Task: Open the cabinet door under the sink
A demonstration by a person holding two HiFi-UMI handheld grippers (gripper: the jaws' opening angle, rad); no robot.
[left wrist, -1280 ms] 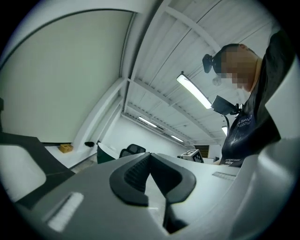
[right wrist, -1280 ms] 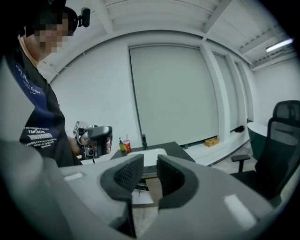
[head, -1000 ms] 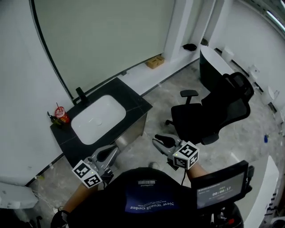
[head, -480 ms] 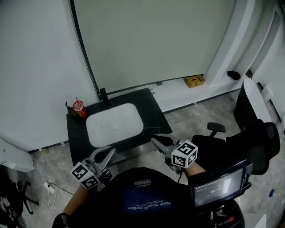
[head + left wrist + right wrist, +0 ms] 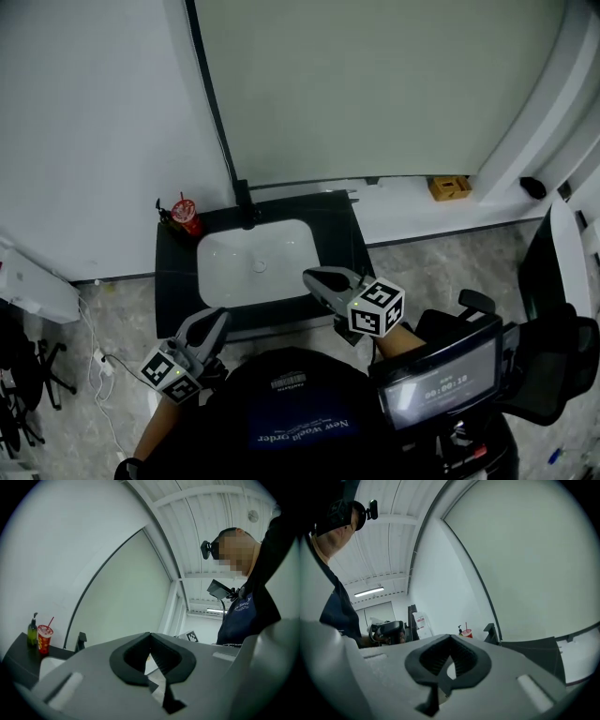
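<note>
Risk entry: left gripper [image 5: 218,319], jaws together, and right gripper [image 5: 311,277], jaws just closed on nothing, both at the front edge of the sink [image 5: 258,262]; cabinet door beneath the sink, unseen from above; reaching down blind with shut jaws may miss or knock the door's edge.

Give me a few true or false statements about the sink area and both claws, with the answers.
1. The red cup stands on the counter left of the sink basin. True.
2. The right claw grips the faucet. False: its jaws have just been closing, on nothing, apart from the faucet.
3. The left claw is shut and empty. True.
4. The cardboard box lies in the basin. False: it sits on the white ledge right of the counter.
</note>
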